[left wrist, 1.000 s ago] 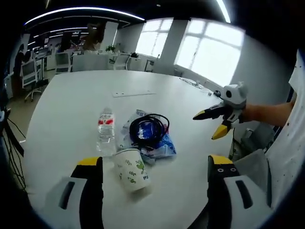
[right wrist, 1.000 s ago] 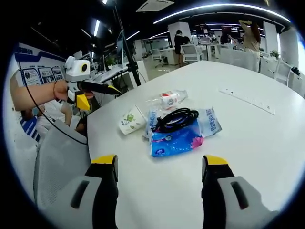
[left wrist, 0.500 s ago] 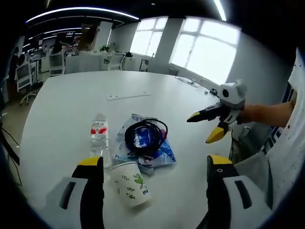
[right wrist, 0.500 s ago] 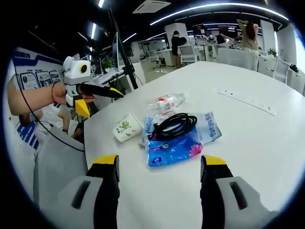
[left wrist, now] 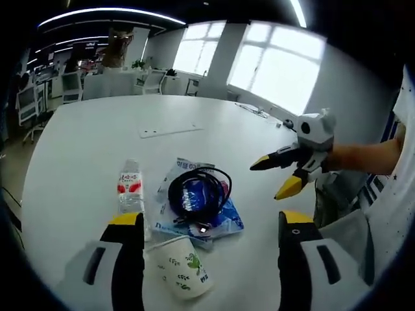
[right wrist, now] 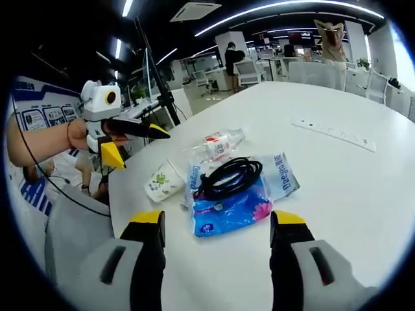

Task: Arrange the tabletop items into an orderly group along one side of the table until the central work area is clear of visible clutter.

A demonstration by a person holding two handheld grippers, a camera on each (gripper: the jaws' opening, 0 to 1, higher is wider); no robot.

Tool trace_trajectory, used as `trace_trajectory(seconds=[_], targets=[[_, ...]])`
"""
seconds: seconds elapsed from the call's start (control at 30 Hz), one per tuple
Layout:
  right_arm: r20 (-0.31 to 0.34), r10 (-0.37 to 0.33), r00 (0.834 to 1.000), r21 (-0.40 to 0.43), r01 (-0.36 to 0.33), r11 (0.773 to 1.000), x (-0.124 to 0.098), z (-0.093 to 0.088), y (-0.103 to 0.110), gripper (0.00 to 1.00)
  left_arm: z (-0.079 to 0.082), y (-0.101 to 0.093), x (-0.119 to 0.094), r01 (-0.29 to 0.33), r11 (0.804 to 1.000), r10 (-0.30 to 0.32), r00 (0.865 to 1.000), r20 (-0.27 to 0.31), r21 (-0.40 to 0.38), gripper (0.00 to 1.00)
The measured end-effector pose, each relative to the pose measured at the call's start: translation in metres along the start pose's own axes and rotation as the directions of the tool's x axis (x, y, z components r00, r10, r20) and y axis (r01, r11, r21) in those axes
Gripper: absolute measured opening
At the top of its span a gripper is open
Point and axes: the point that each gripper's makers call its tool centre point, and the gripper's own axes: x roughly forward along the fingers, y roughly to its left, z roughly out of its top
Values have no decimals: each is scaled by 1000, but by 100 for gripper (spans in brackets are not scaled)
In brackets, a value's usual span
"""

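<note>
A paper cup (left wrist: 185, 275) with green print lies on its side on the white table (left wrist: 84, 139), just in front of my left gripper (left wrist: 211, 221), which is open and empty. Beyond the cup are a small water bottle (left wrist: 130, 189) and a blue tissue pack (left wrist: 224, 217) with a coiled black cable (left wrist: 198, 188) on top. My right gripper (left wrist: 268, 180) hovers open to the right of the pile. In the right gripper view, that gripper (right wrist: 217, 218) stands open before the tissue pack (right wrist: 230, 210), cable (right wrist: 227, 177), bottle (right wrist: 217, 142) and cup (right wrist: 162, 183). The left gripper (right wrist: 136, 144) hangs open above the table edge.
A white power strip (left wrist: 165, 130) (right wrist: 334, 134) lies farther out on the table. A black tripod stand (right wrist: 155, 78) rises beyond the table's edge. Office chairs (left wrist: 152, 81) and desks stand in the background, with people far off.
Both cameras have drifted closer to the pile; the cup now sits lower between the left jaws. The right gripper has edged toward the cable. The table items have not moved.
</note>
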Motion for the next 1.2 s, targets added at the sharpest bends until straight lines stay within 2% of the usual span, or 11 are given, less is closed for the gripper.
trace_trajectory(seconds=[0.33,0.57,0.97,1.1,1.2], targets=[[0,1,1000,21,-1,1000,15,6,-3,59,2,8,16,-1,1000,1,1000,-10,-14,82],[-12,-11,1000,47,11,999,26,8,-7,56,10,13,26,-2,1000,2,1000,-10,-15,80],[1,-29,1000,103,29,994,39,13,-13,50,7,19,40,-11,1000,11,999,-42,-11,72],[-6,-18,1000,154,18,988,45,12,-13,43,4,23,46,-14,1000,13,998,-60,-17,68],[-7,-22,1000,162,23,986,48,12,-15,43,4,24,51,-15,1000,14,998,-67,-24,67]])
